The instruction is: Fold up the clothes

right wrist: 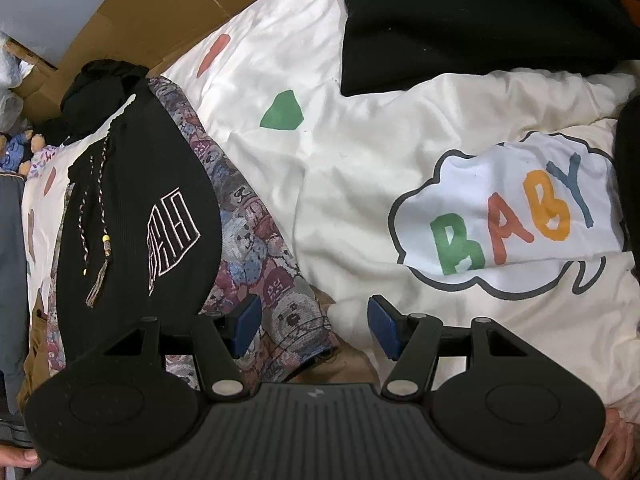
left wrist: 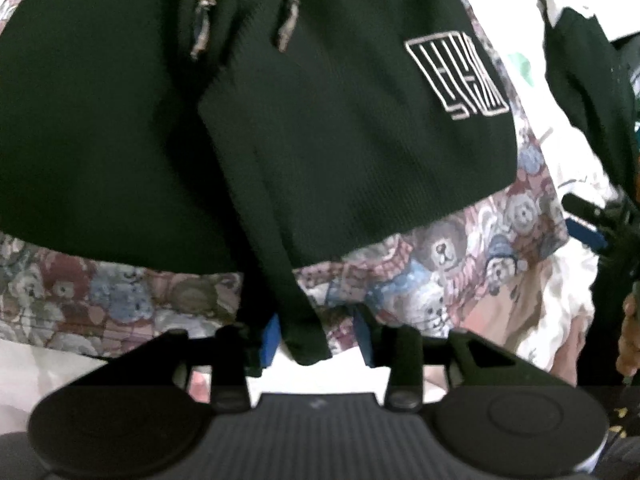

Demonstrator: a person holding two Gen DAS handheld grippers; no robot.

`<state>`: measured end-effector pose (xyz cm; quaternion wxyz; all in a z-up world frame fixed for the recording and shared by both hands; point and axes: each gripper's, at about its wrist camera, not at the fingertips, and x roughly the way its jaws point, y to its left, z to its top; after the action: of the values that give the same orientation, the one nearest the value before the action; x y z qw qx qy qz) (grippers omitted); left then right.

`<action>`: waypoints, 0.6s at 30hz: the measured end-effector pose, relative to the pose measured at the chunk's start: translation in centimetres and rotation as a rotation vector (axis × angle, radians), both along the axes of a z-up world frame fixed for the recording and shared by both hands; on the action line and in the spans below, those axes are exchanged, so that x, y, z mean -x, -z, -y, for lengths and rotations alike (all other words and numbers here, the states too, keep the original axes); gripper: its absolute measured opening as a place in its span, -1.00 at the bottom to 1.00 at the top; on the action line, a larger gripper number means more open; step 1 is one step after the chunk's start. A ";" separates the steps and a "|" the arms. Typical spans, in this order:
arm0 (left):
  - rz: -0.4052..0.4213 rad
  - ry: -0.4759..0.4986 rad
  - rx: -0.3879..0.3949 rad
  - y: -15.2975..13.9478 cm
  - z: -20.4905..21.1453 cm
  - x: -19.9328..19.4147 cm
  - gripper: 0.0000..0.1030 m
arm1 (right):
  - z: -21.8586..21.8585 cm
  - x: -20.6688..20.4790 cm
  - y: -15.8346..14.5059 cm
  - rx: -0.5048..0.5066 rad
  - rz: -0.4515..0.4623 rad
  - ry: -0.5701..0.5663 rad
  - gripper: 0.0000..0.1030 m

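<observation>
A black ribbed garment (left wrist: pixel 320 140) with beaded drawstrings (left wrist: pixel 288 12) and an outlined logo (left wrist: pixel 460 76) lies on a teddy-bear patterned cloth (left wrist: pixel 440 264). A narrow black corner of it (left wrist: pixel 308 332) reaches between the blue pads of my left gripper (left wrist: pixel 316 338), which stands open with a gap at the right pad. In the right wrist view the same black garment (right wrist: pixel 132 208) lies at left on the bear cloth (right wrist: pixel 256 240). My right gripper (right wrist: pixel 314 328) is open above the bear cloth's lower edge. It grips nothing.
Everything rests on a cream bedspread (right wrist: pixel 360 160) printed with a "BABY" cloud (right wrist: pixel 508 216). Another black garment (right wrist: pixel 460 20) lies at the far right. Cardboard (right wrist: pixel 140 8) lines the far left, with toy bears (right wrist: pixel 20 144) beside it. A brown cloth (right wrist: pixel 344 364) peeks from under the bear cloth.
</observation>
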<state>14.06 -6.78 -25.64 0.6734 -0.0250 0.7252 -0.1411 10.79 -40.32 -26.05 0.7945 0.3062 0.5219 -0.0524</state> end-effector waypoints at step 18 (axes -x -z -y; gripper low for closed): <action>0.024 -0.008 -0.013 -2.3 -2.0 -0.9 -0.90 | 0.0 0.3 -0.1 -0.015 0.006 0.010 0.25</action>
<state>14.95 -4.79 -23.35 0.6828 -0.0216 0.7179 -0.1339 10.48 -40.29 -25.96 0.7933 0.3151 0.5184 -0.0517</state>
